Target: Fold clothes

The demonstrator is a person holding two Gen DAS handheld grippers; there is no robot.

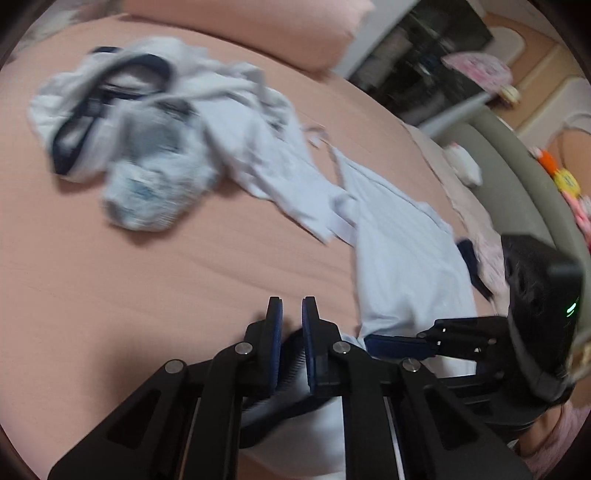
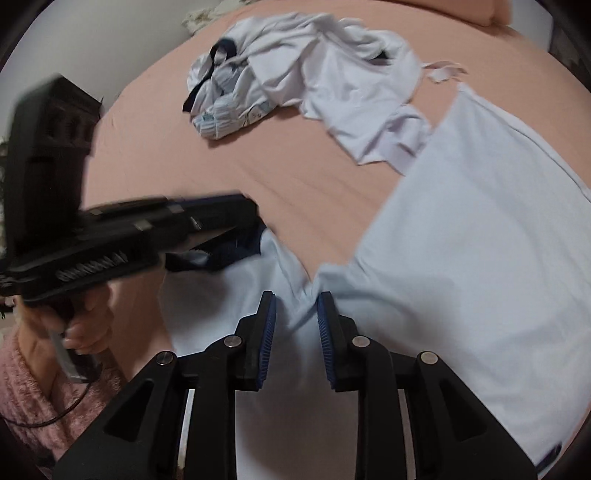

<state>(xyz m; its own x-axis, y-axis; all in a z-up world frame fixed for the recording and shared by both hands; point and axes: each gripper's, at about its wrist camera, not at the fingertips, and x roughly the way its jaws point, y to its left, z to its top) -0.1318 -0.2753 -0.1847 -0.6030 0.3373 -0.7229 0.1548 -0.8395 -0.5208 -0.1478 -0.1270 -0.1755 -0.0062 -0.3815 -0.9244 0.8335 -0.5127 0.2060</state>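
A pale blue garment (image 1: 399,258) (image 2: 480,240) lies spread on the pink bed sheet (image 1: 147,295). Its near edge is lifted and bunched. My left gripper (image 1: 292,314) (image 2: 247,214) is shut on a navy trim (image 2: 236,254) at that edge. My right gripper (image 2: 296,310) (image 1: 373,341) is beside it to the right and is shut on a gathered fold of the pale blue cloth. The two grippers are close together. A crumpled pile of white and navy clothes (image 1: 147,122) (image 2: 295,66) sits farther back on the bed, blurred in the left wrist view.
A pink pillow (image 1: 258,29) lies at the head of the bed. A grey bed frame (image 1: 517,177) runs along the right side, with a dark cabinet (image 1: 424,62) beyond it. A hand (image 2: 85,325) in a pink sleeve (image 2: 29,387) holds the left gripper.
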